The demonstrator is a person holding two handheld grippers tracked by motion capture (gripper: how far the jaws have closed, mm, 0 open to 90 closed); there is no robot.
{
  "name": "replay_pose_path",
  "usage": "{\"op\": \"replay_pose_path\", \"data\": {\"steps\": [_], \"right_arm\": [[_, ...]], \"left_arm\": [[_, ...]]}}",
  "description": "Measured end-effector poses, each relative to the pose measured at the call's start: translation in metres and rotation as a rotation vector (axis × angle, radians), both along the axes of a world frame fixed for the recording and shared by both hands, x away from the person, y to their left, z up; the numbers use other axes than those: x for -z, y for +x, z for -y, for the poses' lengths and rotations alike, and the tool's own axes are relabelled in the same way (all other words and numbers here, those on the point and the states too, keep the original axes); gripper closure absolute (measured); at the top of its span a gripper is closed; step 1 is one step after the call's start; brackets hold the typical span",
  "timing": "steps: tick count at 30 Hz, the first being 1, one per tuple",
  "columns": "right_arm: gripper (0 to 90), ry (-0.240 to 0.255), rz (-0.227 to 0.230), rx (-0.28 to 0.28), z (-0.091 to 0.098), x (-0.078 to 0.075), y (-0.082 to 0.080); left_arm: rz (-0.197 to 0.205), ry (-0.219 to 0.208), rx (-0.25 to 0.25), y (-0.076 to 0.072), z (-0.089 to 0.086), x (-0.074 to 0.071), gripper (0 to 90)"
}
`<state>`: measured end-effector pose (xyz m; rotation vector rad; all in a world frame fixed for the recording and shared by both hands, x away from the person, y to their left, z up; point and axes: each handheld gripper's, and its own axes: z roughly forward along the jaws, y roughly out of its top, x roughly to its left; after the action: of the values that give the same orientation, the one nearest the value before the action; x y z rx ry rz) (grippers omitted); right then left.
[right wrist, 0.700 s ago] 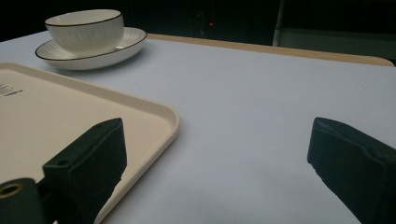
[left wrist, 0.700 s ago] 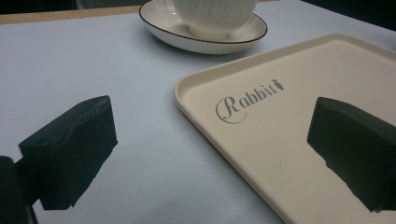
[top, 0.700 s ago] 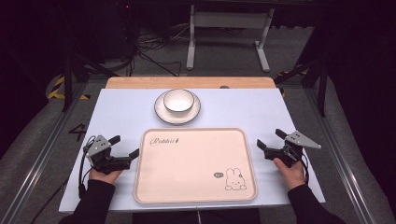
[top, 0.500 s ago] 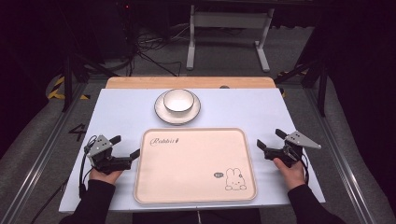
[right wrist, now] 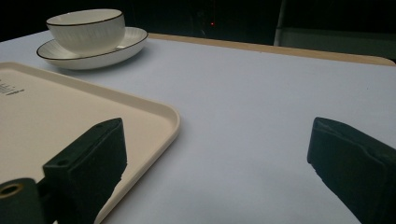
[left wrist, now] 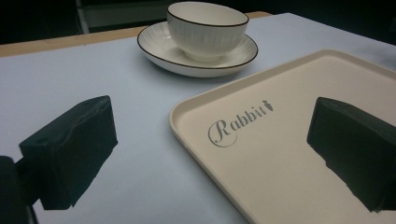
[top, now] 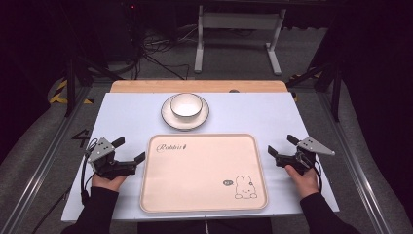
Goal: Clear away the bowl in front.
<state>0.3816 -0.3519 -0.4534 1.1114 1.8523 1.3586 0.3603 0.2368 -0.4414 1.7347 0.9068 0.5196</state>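
— On the bench, where do things stand?

— My left gripper (top: 130, 150) and right gripper (top: 279, 145) flank the cream tray (top: 203, 173), one at each side edge, jaws spread wide, nothing held. In the left gripper view one jaw hangs over the tray's rim; in the right gripper view likewise.

— And the work?

— Not begun, I judge. The tray lies flat near my edge, bare. The ribbed bowl (top: 185, 104) sits in its saucer (top: 170, 119) beyond, untouched. Gripping is all ahead.

— Surroundings?

— Pale blue bench top (top: 126, 117), wooden strip at the far edge. Dark room, cables on the floor, a grey stand (top: 238, 24) behind.
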Motion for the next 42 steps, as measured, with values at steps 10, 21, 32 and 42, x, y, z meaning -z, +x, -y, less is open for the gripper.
{"op": "replay_pose_path", "data": {"steps": [10, 21, 32, 42], "right_arm": [[5.3, 0.002, 0.001, -0.003, 0.0, 0.0, 0.0], [5.3, 0.003, 0.002, -0.005, 0.001, 0.0, 0.0], [5.2, 0.003, 0.002, -0.005, 0.001, 0.0, 0.0], [5.3, 0.006, 0.002, -0.005, 0.001, 0.0, 0.0]], "left_arm": [[0.038, -0.029, 0.039, -0.006, 0.008, -0.018, 2.8], [0.076, -0.036, 0.038, -0.007, 0.005, -0.036, 2.8], [0.142, -0.084, 0.02, -0.009, 0.003, -0.049, 1.6], [0.083, -0.064, 0.063, 0.006, 0.012, -0.056, 2.2]]}}
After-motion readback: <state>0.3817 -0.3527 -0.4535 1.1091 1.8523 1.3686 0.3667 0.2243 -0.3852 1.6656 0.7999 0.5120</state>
